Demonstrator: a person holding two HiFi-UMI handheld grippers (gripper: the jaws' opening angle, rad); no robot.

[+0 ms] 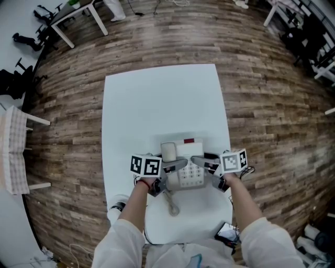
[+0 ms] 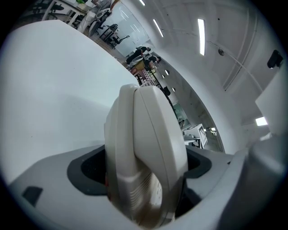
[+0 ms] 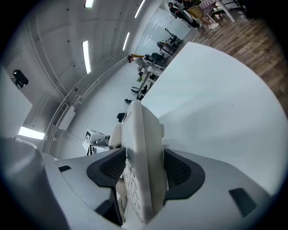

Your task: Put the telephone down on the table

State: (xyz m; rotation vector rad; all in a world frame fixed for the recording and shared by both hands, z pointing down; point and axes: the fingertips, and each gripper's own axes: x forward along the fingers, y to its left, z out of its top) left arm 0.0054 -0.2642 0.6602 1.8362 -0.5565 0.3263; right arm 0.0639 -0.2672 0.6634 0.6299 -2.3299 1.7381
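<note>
A wood-plank floor [image 1: 272, 104] filled most of the head view. At the left edge stood a chair [image 1: 13, 152] draped in checked cloth. In the upper left corner was a small white desk [image 1: 81, 14], with black stands [image 1: 26, 41] on a pale floor just below and to its left. Dark furniture [image 1: 306, 31] crowded the upper right corner. Near the bottom, right of centre, lay a dark device [image 1: 228, 232] with a lit screen. Ceiling light strips [image 2: 201, 36] glowed at the top of both gripper views.
</note>
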